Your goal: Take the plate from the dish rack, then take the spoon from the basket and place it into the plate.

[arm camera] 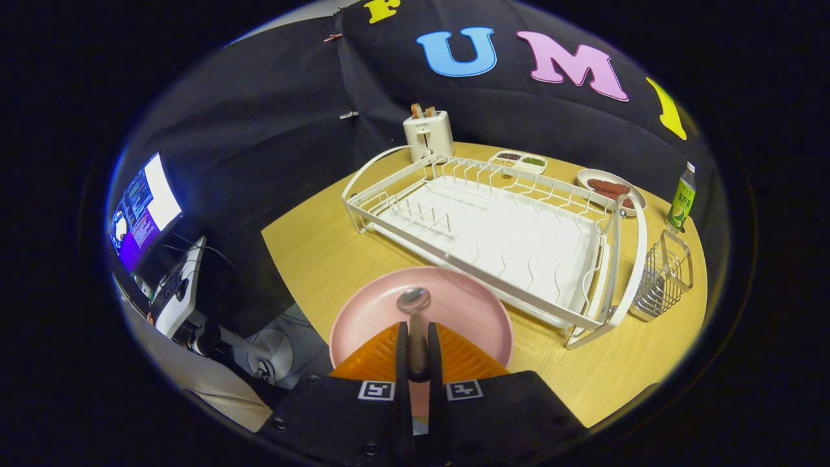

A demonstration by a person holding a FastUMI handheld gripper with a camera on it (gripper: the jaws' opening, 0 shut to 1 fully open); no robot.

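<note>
While its ribbed orange fingers [382, 353] pinch a shiny metal spoon [415, 318] by the handle, the gripper [418, 353] holds the rounded bowl over the smooth pink plate [467, 308], just beside the white wire dish rack [493, 227] on the wooden table [311, 253].

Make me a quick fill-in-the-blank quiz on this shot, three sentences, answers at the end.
1. The gripper is shut on the ____, whose bowl points ahead of the fingers.
2. The pink plate sits on the table just in front of the white ____.
3. The wire basket stands beside the rack's end, with a green ____ beyond it.

Missing words: spoon; dish rack; bottle
</note>
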